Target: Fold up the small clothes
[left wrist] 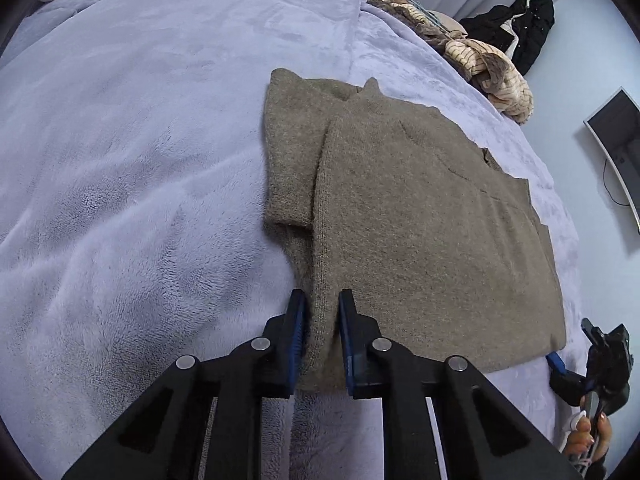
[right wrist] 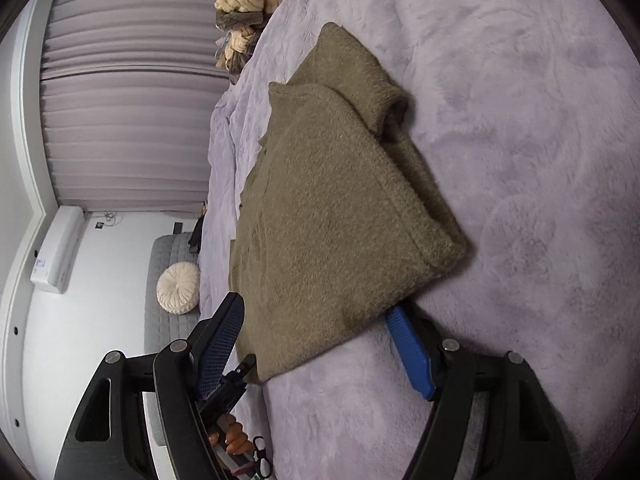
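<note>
Black tool [left wrist: 322, 312] frames, blue ribbed pads [right wrist: 412, 350], silver pivot screws [left wrist: 382, 345]

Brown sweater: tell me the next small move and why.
Probably close the right tool on the near hem. The left tool already pinches the brown sweater at its near edge, while the right tool's jaws stand open around the other corner, one finger under the cloth.

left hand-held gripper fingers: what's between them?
Left wrist view: the near edge of the brown sweater, pinched between the blue pads of the left hand-held gripper.
</note>
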The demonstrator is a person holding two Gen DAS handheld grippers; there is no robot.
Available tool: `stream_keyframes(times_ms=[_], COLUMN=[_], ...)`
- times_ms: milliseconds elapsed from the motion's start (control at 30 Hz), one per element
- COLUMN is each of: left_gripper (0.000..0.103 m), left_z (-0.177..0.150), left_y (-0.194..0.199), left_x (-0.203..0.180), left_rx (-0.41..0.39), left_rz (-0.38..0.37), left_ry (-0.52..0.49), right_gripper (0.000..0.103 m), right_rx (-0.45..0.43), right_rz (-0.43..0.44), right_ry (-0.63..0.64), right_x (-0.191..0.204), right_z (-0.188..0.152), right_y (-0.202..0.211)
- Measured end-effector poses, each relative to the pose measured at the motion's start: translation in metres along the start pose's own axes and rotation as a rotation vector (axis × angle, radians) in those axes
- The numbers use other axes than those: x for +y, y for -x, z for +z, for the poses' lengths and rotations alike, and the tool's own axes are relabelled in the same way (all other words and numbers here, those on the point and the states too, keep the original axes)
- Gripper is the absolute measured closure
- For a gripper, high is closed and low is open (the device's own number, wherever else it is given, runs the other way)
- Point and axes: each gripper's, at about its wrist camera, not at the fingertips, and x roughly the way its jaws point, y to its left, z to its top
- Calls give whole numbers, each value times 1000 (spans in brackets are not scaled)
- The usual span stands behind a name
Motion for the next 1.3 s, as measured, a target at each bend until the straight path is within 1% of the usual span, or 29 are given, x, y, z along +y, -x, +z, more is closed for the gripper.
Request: stream_keyframes(times_ms=[33, 67, 100, 133, 200, 267, 333, 367, 400, 467, 567, 700, 767, 867, 933, 1033, 1067, 1133, 1200, 1267, 1300], left_gripper=[85, 85, 85, 86, 87, 87, 87, 87, 87, 87, 87, 87, 87, 87, 87, 87, 87, 87, 87, 86, 78], left_z=[0, 0, 1, 1, -2, -6, -14, -16, -18, -18, -21, -25, -23, -14, -4, 14, 19, 27, 29, 25, 22], left_y=[3, 6, 10, 13, 18, 11, 1, -1, 1, 6, 15, 32, 41, 50, 52, 43, 37, 19, -2, -11, -12], left_x=[-1, 0, 0, 0, 1, 3, 9, 12, 13, 14, 15, 9, 3, -4, -12, -22, -23, -20, -11, 0, 4], left_rx=[-4, -6, -10, -15, -31, -21, 1, -2, -8, -14, -22, -64, -95, -129, -141, -155, -153, -131, -81, -52, -54], left_rz=[-1, 1, 6, 12, 42, 90, 100, 96, 93, 93, 89, 110, 118, 96, 98, 104, 110, 146, 191, 164, 156], left_ry=[-1, -3, -1, -1, -21, -43, -37, -29, -25, -18, -11, -41, -53, -48, -57, -74, -71, -58, -34, -4, 3], right_gripper=[44, 62, 95, 94, 94, 95, 94, 94, 94, 95, 93, 89, 89, 89, 89, 89, 89, 89, 89, 93, 93], right_rx=[-8, -9, -4, -3, -7, 0, 16, 24, 36, 33, 27, 24, 11, -19, -20, -24, -20, -13, 4, 14, 15], right_rz=[-15, -30, -45, -55, -84, -172, -260, -295, -311, -268, -271, -290, -292, -305, -318, -372, -375, -399, -439, -449, -438], right_ry=[7, 20, 32, 48, 126, 233, 280, 285, 270, 202, 200, 302, 359, 434, 472, 505, 506, 497, 467, 427, 411], right_x=[1, 3, 6, 10, 25, 39, 35, 29, 20, 7, 8, 32, 47, 70, 82, 92, 91, 85, 74, 59, 53], right_z=[3, 7, 11, 13, 14, 12, 11, 10, 10, 9, 8, -3, -8, -12, -11, -7, -6, -4, -2, 1, 2], right_y=[-1, -3, -3, -1, 3, -1, -8, -11, -13, -6, 7, 24, 25, 21, 10, -7, -11, -19, -26, -27, -26])
